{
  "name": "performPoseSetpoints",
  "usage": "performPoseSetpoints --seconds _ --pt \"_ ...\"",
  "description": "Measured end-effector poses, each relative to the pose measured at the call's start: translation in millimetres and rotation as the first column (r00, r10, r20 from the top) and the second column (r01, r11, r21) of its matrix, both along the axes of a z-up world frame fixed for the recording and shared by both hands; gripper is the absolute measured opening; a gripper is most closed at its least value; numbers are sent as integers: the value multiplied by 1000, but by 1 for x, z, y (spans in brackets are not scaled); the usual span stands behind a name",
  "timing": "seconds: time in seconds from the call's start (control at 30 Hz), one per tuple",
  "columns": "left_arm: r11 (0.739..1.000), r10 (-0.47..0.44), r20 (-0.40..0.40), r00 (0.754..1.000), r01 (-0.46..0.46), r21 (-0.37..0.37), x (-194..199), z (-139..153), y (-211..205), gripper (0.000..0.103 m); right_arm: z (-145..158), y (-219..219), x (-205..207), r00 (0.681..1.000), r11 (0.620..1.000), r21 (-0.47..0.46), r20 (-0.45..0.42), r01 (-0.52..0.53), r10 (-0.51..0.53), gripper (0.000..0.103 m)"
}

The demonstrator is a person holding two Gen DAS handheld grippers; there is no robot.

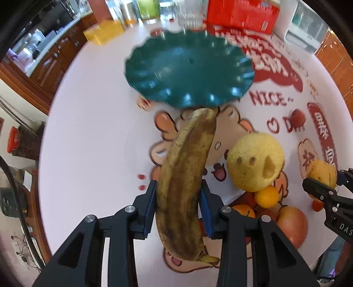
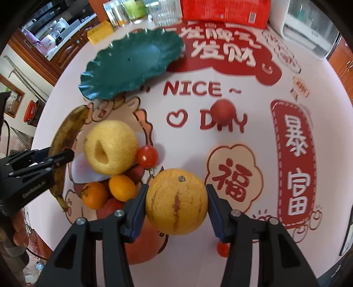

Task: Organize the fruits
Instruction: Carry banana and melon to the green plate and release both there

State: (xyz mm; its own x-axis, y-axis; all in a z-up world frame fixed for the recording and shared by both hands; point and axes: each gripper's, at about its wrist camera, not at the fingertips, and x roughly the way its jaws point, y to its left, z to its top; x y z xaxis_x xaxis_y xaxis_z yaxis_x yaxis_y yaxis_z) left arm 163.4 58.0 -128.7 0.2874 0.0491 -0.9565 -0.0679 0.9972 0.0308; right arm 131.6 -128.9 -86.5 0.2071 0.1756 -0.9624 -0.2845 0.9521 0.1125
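- Clamped between the blue pads of the left gripper, a brown-spotted banana hangs lengthwise along the fingers, its far tip reaching almost to the near rim of the green plate.
- Pinched from both sides by the right gripper, a yellow-orange round fruit with reddish streaks is held stem-end up, well to the near right of the green plate.
- Scalloped and dark green, the plate lies bare on the white printed tablecloth, at the far side of the table.
- Just near of the plate, a large pale yellow apple with a dent in its side tops a cluster of fruit.
- Touching the apple's right side sits a red tomato; two small oranges lie against its near side, farther from the plate.
- Partly hidden under the right gripper, a large orange-red fruit rests at the cluster's near edge.
- Alone on the cloth's "DIY" lettering, to the right of the plate, stands a small red fruit.
- Beyond the plate stands a red box.
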Motion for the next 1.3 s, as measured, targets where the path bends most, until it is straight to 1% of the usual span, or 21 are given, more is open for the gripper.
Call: performPoseSetpoints --seconds 0.1,0.23,0.33,0.4,0.43,0.47,0.57,0.63,0.7,0.77,0.87,0.97,1.03,1.17,1.2,1.3 --pt "1000 7 48 999 -7 5 -4 25 5 34 19 2 -1 999 1000 10 35 -10 10 51" --pt "1000 20 97 995 -18 -20 -11 62 24 34 53 2 5 996 999 38 84 -25 22 51" --pt "999 21 131 991 -17 -33 -12 87 36 35 92 6 15 988 997 67 154 -37 26 51" --pt "1000 18 163 986 -15 -24 -8 108 42 35 116 7 21 978 996 79 205 -44 27 51" --pt "1000 21 174 985 -18 -19 -14 120 52 35 131 7 27 972 995 90 234 -50 28 51" --pt "1000 25 189 982 -23 -13 -11 130 54 35 139 8 30 968 994 97 250 -52 27 51" --pt "999 37 227 973 -35 -14 0 158 60 35 176 11 48 950 989 132 313 -65 21 51" --pt "999 42 251 967 -39 -18 8 174 62 35 201 17 61 932 987 145 363 -74 17 51" --pt "999 45 276 960 -43 -15 18 189 61 35 216 23 73 919 985 152 393 -80 14 51" --pt "999 52 285 957 -50 -15 29 197 61 35 227 29 88 915 983 164 404 -88 14 51" --pt "998 54 278 959 -48 -29 45 199 59 35 226 39 110 921 980 172 388 -98 24 51" --pt "997 51 249 967 -37 -61 67 184 56 35 203 52 138 941 983 155 336 -100 42 51" --pt "997 58 219 974 -44 -68 83 166 54 35 178 60 153 957 985 140 286 -99 55 51" --pt "996 79 177 981 -71 -52 107 125 51 35 122 73 172 978 986 125 192 -109 84 51" --pt "995 86 170 982 -77 -57 112 115 51 35 110 76 175 981 985 129 171 -113 91 51" --pt "987 129 115 985 -117 -106 129 78 57 35 68 83 185 988 982 141 101 -127 114 51"
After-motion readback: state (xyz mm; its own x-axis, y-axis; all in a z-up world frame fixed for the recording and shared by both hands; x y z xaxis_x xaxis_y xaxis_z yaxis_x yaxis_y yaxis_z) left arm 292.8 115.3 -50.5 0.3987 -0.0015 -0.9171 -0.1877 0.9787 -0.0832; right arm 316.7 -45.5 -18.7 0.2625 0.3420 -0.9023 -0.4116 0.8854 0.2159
